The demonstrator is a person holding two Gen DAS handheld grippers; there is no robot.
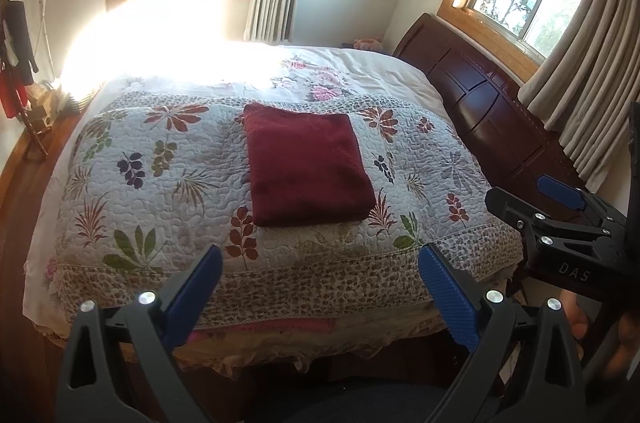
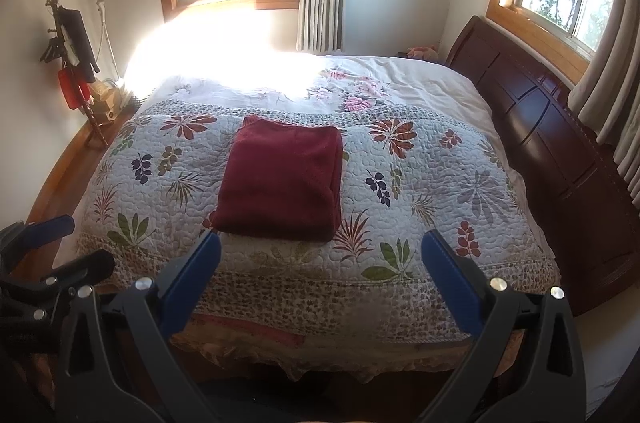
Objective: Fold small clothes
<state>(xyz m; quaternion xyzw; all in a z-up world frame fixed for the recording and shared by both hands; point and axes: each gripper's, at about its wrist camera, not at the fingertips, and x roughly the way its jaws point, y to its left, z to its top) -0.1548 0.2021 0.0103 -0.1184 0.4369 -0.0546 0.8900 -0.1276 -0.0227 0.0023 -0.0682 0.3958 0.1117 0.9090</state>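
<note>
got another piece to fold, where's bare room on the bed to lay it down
The quilt is bare between the red cloth and the headboard, and left of the cloth out to the quilt's edge. A narrower bare strip runs between the cloth and the near edge. The far end is washed out by glare. Both grippers, left and right, are open off the near edge.

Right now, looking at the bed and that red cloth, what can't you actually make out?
- Red cloth: its underside and inner layers are hidden by its own folds in both views.
- Far left of the bed: washed out by sun glare in both views.
- Pink thing by the headboard: too small to identify.
</note>
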